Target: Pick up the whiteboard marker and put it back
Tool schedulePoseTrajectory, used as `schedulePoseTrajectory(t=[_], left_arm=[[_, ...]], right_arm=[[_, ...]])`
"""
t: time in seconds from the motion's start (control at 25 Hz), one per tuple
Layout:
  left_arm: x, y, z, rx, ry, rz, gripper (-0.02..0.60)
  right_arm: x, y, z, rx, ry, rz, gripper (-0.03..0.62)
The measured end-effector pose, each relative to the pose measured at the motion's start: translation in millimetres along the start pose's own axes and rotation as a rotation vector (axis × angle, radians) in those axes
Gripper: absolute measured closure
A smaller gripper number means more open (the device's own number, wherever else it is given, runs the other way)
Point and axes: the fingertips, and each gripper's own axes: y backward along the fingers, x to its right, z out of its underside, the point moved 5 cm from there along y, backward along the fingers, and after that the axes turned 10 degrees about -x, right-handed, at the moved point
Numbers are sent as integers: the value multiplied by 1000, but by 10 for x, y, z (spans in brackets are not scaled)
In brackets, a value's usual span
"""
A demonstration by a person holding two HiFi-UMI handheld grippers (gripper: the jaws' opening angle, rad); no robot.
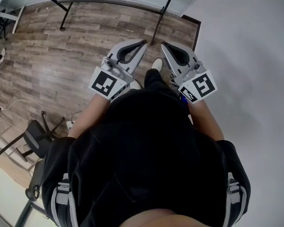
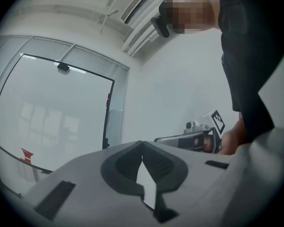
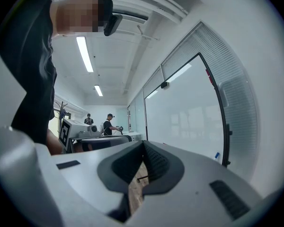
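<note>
Between the left gripper's [image 2: 142,144] dark ribbed pads nothing is caught: its jaws are pressed together at the tips. The right gripper [image 3: 143,144] is the same, jaws closed and empty, with only a sliver of brown wood-plank floor [image 1: 47,46] seen through the gap behind them. Both grippers are held level and near each other in front of the person's black top [image 1: 146,160], above a white shoe [image 1: 156,64].

Beyond the right jaws hangs a large dark-framed whiteboard [image 3: 189,112]. A small blue object [image 3: 217,155] sits at its lower corner, just beside the frame. It is too small to tell whether this is the whiteboard marker. A black office chair [image 1: 38,136] is cut off at the head view's left edge.
</note>
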Motion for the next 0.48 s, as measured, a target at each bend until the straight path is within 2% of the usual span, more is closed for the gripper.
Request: schedulePoseTrajectory(t=[0.48], left_arm=[[-315, -455, -148, -6, -36, -13, 577]], right_arm=[[548, -239, -156, 32, 31, -22, 594]])
